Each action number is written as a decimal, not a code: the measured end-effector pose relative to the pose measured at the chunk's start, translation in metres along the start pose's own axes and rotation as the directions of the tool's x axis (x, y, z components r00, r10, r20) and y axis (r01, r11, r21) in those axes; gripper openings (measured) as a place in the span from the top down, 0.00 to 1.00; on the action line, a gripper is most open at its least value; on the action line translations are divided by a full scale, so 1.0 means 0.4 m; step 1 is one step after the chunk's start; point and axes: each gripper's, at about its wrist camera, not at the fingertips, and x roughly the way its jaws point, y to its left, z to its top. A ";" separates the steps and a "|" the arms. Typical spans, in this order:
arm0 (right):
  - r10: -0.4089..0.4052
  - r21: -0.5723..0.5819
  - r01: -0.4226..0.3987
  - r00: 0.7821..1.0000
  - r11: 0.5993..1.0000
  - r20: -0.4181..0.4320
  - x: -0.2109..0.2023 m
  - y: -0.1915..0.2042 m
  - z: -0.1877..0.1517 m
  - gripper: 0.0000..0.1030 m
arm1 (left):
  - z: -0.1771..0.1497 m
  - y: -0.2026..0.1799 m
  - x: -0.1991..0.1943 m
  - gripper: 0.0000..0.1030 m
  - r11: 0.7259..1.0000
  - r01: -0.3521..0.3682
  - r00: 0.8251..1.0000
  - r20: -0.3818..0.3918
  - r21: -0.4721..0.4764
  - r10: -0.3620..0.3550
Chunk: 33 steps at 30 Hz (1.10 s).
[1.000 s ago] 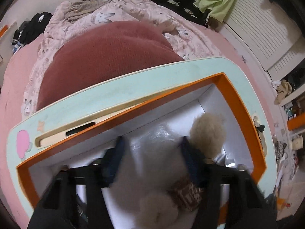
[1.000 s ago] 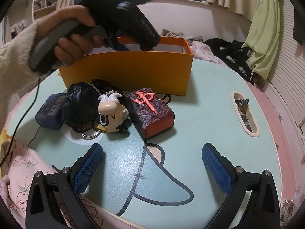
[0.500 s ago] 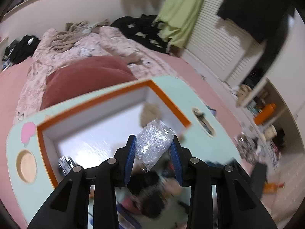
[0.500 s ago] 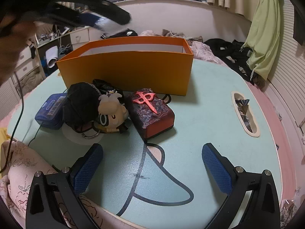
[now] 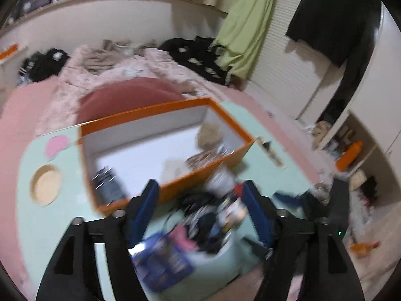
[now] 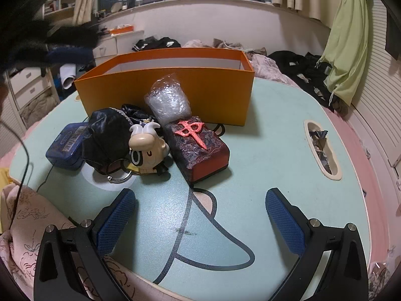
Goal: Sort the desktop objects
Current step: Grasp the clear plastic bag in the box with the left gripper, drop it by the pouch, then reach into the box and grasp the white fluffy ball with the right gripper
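An orange box [image 6: 165, 92] stands on the pale green table [image 6: 270, 135]. In front of it lie a clear bubble-wrap bundle [image 6: 169, 100], a dark red patterned case [image 6: 200, 148], a white cartoon figure keychain [image 6: 147, 148], a black pouch [image 6: 107, 133] and a blue tin [image 6: 66, 145]. My right gripper [image 6: 200, 215] is open and empty, low over the table's near edge. My left gripper [image 5: 203, 210] is open and empty above the pile; its view is blurred. The box [image 5: 160, 148] holds a fluffy beige toy [image 5: 210, 135] and small items.
A slot [image 6: 322, 148] in the table at the right holds wrappers. A round recess [image 5: 46, 184] is at the table's left end in the left wrist view. Bedding and clothes lie behind the table. A pink blanket [image 6: 30, 223] lies at the near left edge.
My left gripper lifted the bubble-wrap bundle out of the box, opened, and let it go; the bundle now sits on the pile in front of the box. The right gripper has not moved.
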 end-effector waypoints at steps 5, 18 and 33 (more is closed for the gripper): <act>0.000 0.000 0.000 1.000 1.000 0.000 0.000 0.000 -0.001 0.00 | -0.137 0.013 -0.014 0.26 0.989 -0.145 0.989 -0.031 0.001 0.145; 0.000 0.000 0.000 1.000 1.000 -0.001 0.002 0.000 0.002 0.00 | -0.265 -0.004 0.072 0.00 0.968 -0.245 0.963 -0.100 0.051 0.249; 0.011 -0.013 -0.011 1.000 1.000 -0.018 -0.003 0.004 0.004 0.00 | -0.276 -0.011 0.070 0.00 0.970 -0.236 0.969 -0.066 0.055 0.239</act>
